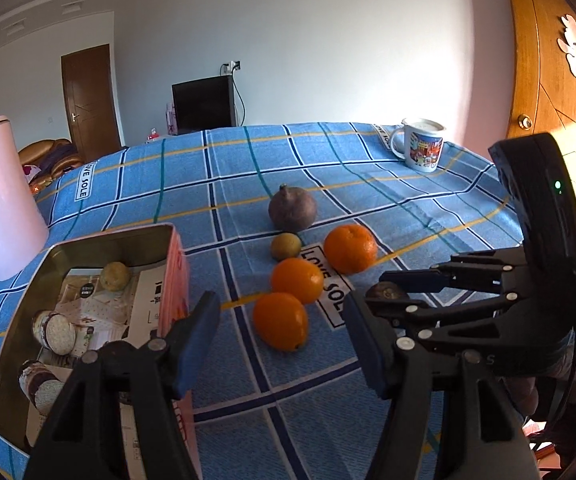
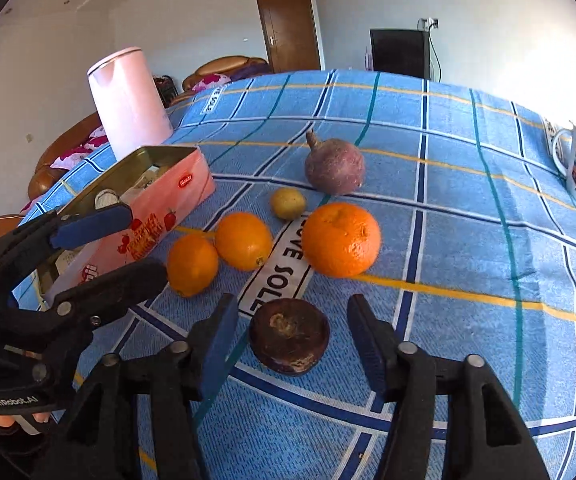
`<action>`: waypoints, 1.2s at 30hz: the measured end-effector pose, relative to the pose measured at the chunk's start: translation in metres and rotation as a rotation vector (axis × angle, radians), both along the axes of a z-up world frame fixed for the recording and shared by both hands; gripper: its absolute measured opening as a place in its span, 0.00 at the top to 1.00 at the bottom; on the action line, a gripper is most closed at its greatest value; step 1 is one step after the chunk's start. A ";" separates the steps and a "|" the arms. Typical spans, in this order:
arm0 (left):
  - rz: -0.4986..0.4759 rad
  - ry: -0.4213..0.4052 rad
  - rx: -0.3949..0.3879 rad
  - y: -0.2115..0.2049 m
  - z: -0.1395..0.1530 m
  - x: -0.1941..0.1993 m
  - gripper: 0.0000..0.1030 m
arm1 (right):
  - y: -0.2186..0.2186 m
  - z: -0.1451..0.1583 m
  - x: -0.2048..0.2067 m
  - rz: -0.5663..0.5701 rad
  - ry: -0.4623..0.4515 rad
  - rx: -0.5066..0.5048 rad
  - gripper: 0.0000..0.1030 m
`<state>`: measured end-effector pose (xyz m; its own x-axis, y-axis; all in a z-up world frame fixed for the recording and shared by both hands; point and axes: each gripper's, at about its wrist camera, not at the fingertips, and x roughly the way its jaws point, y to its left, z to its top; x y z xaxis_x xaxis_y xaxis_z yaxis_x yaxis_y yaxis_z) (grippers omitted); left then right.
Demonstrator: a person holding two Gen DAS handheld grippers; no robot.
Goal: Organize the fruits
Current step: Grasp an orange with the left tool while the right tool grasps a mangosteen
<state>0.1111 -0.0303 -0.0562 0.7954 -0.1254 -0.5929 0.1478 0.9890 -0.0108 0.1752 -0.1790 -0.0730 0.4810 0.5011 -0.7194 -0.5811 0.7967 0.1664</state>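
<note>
Three oranges lie on the blue checked tablecloth: a large one point(image 2: 341, 239) and two smaller ones point(image 2: 243, 241) point(image 2: 192, 265). Behind them sit a small yellow-green fruit point(image 2: 287, 203) and a purple round fruit with a stem point(image 2: 334, 165). A dark brown flat fruit point(image 2: 289, 336) lies between the open jaws of my right gripper point(image 2: 288, 340), which is not touching it. My left gripper point(image 1: 282, 344) is open and empty, beside the pink tin box point(image 1: 88, 312). The box holds a yellowish fruit point(image 1: 115, 276) and small jars. The right gripper also shows in the left wrist view point(image 1: 408, 292).
A tall pink kettle point(image 2: 128, 100) stands behind the tin box. A printed white mug point(image 1: 422, 144) stands at the far right of the table. The table edge runs along the back, with a sofa, a door and a television beyond.
</note>
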 end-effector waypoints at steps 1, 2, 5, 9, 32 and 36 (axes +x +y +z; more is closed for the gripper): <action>-0.004 0.006 0.004 -0.001 -0.001 0.001 0.38 | -0.003 -0.001 0.001 0.004 0.012 0.016 0.61; -0.009 0.013 0.008 -0.003 -0.001 0.002 0.39 | -0.004 -0.001 0.001 0.006 0.015 0.023 0.61; -0.028 0.034 0.025 -0.010 -0.005 0.006 0.44 | -0.010 0.003 -0.006 0.003 -0.022 0.025 0.61; -0.036 0.075 0.065 -0.021 -0.012 0.016 0.54 | -0.026 0.007 -0.004 -0.056 -0.058 0.023 0.61; 0.053 0.179 0.203 -0.013 -0.024 0.049 0.64 | -0.046 0.009 0.002 -0.073 -0.029 0.134 0.61; 0.040 0.162 0.166 -0.012 -0.020 0.037 0.66 | -0.046 0.009 0.002 -0.073 -0.030 0.134 0.61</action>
<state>0.1485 -0.0419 -0.0767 0.6903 0.0139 -0.7233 0.1185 0.9842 0.1320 0.1773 -0.2248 -0.0641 0.5399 0.5543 -0.6334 -0.5289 0.8088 0.2570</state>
